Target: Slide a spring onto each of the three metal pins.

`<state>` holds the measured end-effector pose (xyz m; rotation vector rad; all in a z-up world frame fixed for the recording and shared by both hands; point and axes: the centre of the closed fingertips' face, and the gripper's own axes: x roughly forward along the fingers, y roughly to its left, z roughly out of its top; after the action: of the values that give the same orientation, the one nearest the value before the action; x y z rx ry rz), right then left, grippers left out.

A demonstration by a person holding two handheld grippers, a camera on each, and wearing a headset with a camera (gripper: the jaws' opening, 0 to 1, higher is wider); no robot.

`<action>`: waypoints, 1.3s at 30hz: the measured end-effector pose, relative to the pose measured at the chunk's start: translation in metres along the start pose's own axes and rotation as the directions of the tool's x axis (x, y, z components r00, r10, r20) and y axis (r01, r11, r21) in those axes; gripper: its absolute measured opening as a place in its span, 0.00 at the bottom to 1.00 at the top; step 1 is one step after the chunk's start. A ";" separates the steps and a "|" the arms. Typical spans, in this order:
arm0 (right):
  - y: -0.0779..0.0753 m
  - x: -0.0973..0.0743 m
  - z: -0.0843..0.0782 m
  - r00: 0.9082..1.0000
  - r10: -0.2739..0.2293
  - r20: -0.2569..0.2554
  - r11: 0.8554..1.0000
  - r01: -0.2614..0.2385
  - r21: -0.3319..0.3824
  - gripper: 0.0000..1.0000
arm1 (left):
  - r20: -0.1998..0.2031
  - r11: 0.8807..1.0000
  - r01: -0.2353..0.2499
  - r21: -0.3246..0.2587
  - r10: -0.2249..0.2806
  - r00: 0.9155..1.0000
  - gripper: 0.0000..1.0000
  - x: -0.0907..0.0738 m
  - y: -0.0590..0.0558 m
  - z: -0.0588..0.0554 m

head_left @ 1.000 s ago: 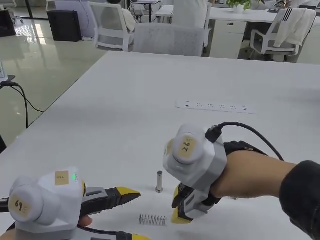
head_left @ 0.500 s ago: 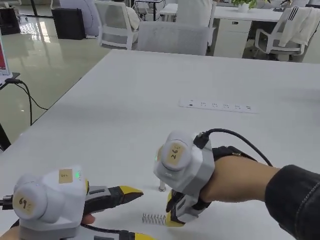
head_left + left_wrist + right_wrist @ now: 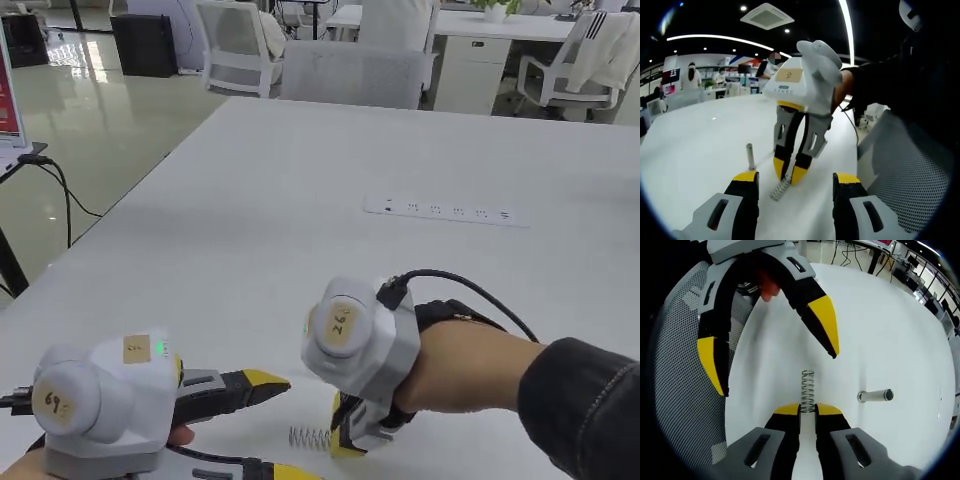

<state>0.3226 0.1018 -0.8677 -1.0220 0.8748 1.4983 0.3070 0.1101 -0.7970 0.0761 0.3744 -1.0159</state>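
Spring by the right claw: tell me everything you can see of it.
The spring is a short, slim coil of bare silvery wire with evenly spaced open turns. It lies on its side on the white table, not on any pin. The right claw has its yellow tips shut on one end. The rest points free toward the open left claw, which does not touch it. A metal pin stands nearby, apart from it.

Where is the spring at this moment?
In the right gripper view the spring lies on the white table, one end between the jaws of the right gripper, with the metal pin to its right.
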 end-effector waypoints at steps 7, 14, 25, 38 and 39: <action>0.004 -0.013 0.003 1.000 -0.003 0.016 1.000 0.003 -0.001 0.08 | -0.006 1.000 0.003 0.002 -0.003 1.000 0.54 0.000 -0.001 -0.001; 0.012 -0.030 0.004 1.000 0.005 0.027 1.000 -0.004 -0.003 0.08 | -0.015 1.000 0.012 0.016 -0.011 1.000 0.52 0.002 -0.002 -0.002; 0.023 -0.054 0.010 0.999 0.004 0.047 0.999 -0.003 -0.038 0.08 | -0.024 0.997 0.055 0.061 -0.053 0.998 0.38 0.005 -0.008 0.005; 0.025 -0.065 0.016 0.998 -0.013 0.056 0.997 0.017 -0.078 0.08 | -0.039 0.985 0.100 0.140 -0.095 0.995 0.15 0.008 -0.012 0.011; 0.025 -0.065 0.016 0.998 -0.012 0.055 0.997 0.017 -0.079 0.08 | -0.039 0.985 0.101 0.141 -0.096 0.995 0.14 0.008 -0.012 0.011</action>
<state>0.2995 0.0893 -0.8012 -1.0384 0.7724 1.5522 0.3030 0.0948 -0.7883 0.2047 0.3368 -1.1398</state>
